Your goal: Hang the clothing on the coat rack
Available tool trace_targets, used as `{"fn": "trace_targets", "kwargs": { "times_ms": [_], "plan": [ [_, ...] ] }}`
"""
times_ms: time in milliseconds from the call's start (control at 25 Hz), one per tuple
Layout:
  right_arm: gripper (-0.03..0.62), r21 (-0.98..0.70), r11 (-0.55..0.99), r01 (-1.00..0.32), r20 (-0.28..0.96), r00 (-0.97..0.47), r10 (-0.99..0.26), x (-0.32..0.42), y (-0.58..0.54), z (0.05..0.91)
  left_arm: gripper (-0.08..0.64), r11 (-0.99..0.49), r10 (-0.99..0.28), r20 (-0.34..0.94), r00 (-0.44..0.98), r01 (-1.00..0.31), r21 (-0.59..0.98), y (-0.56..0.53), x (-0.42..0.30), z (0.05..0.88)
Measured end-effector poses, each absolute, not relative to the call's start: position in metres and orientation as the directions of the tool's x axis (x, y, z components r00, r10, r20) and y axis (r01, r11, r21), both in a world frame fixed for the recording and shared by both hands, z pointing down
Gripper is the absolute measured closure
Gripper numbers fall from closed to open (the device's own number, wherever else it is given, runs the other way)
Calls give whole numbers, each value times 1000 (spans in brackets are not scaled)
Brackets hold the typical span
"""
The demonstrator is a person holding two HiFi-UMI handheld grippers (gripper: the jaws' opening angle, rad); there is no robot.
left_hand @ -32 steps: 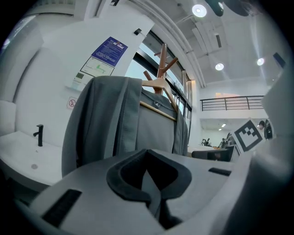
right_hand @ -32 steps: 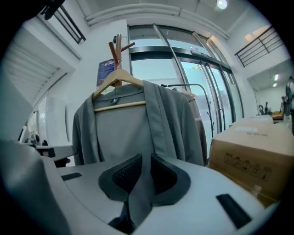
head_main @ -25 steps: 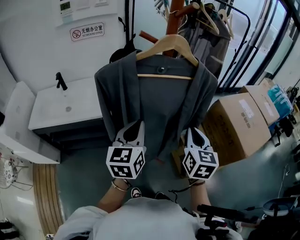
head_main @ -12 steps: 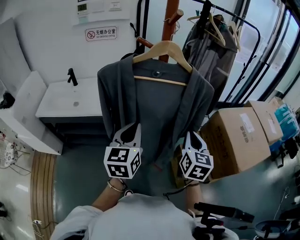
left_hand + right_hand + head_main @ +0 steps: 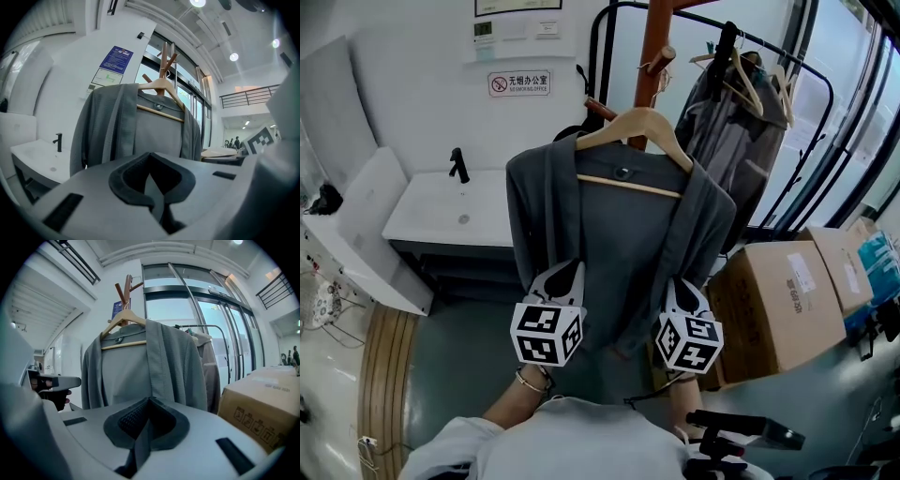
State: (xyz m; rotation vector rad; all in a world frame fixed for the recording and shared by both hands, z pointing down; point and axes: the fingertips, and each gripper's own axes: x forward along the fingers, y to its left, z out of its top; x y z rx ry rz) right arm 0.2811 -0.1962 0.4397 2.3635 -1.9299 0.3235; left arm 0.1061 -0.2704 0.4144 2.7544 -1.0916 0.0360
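Observation:
A grey cardigan [image 5: 619, 234] hangs on a wooden hanger [image 5: 633, 127], whose hook rests at a peg of the brown coat rack [image 5: 654, 47]. My left gripper [image 5: 562, 272] is shut at the bottom of the cardigan's left front panel. My right gripper [image 5: 679, 284] is shut at the bottom of the right panel. In the left gripper view the cardigan [image 5: 154, 131] fills the middle, and a grey strip of fabric sits between the pads of the left gripper [image 5: 150, 161]. The right gripper view shows the cardigan [image 5: 164, 366] and a dark fold pinched in the right gripper [image 5: 149, 408].
A white sink counter [image 5: 450, 211] with a black tap [image 5: 459, 164] stands at the left, against the wall. A large cardboard box [image 5: 778, 300] sits on the floor at the right. Behind it a black rail carries another grey garment [image 5: 741, 122] on hangers.
The head view has tipped upward, showing more of the rack pole and the wall. Both grippers stay at the cardigan's lower front edges; the right one has shifted slightly inward.

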Motion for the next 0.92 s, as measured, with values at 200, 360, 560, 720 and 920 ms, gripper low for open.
{"fn": "trace_targets", "kwargs": {
  "times_ms": [200,360,560,720,920],
  "plan": [
    [569,-61,-193,-979,208,177,-962,281,-202,434,551,-710,-685,86,724,-689,147,-276,108,413],
    [569,-42,-194,-980,204,182,-962,283,-202,432,551,-712,-682,93,725,-688,142,-276,110,414],
    [571,-41,-187,-982,202,175,-964,283,-201,431,551,-712,-685,87,723,-690,131,-275,111,410],
    [569,-38,-187,-982,194,176,-965,284,-197,427,551,-710,-689,82,721,-693,129,-273,111,408],
    [571,-32,-198,-980,179,189,-966,284,-193,421,551,-712,-687,86,722,-692,123,-269,110,408]
  ]
}}
